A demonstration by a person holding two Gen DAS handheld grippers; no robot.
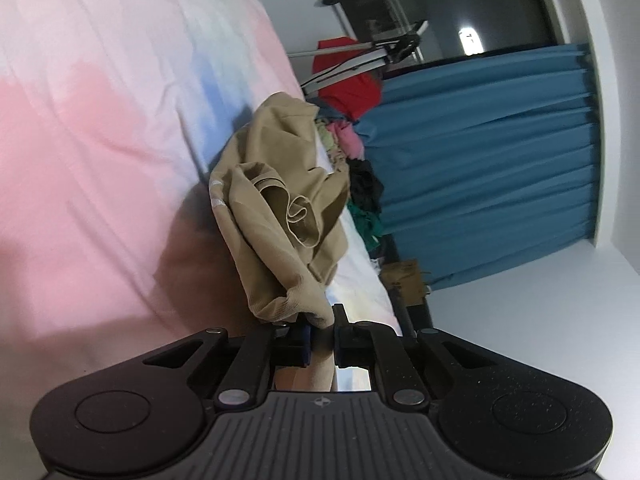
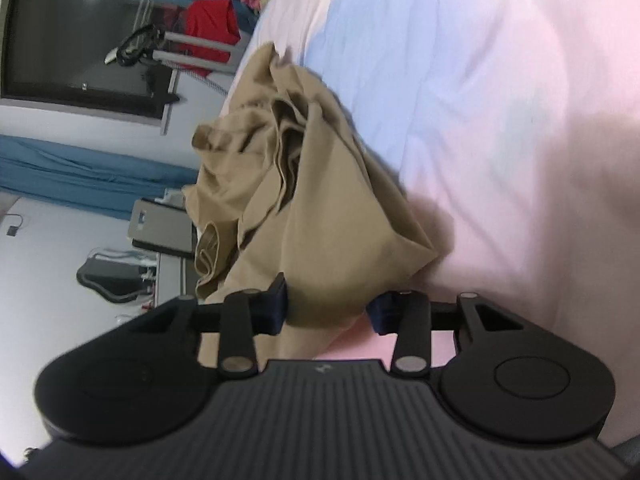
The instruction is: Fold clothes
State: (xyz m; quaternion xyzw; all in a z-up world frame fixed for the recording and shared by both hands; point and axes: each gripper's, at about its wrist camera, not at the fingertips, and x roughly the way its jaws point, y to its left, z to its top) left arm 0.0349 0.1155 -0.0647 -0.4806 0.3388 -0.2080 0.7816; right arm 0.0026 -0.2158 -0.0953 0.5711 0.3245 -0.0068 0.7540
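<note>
A crumpled tan garment (image 1: 280,200) lies bunched on the pink and blue bedsheet (image 1: 100,140). My left gripper (image 1: 322,322) is shut on one edge of the garment, with cloth pinched between its pads. In the right wrist view the same tan garment (image 2: 304,200) fills the middle. My right gripper (image 2: 328,312) is open, its pads wide apart on either side of a fold of the cloth, which runs between them and under the gripper body.
A pile of mixed coloured clothes (image 1: 352,160) lies at the far end of the bed. A red garment (image 1: 348,80) hangs on a metal rack (image 1: 352,60). Blue curtains (image 1: 480,160) and a dark window (image 2: 76,44) stand beyond. The bedsheet (image 2: 500,120) spreads to the right.
</note>
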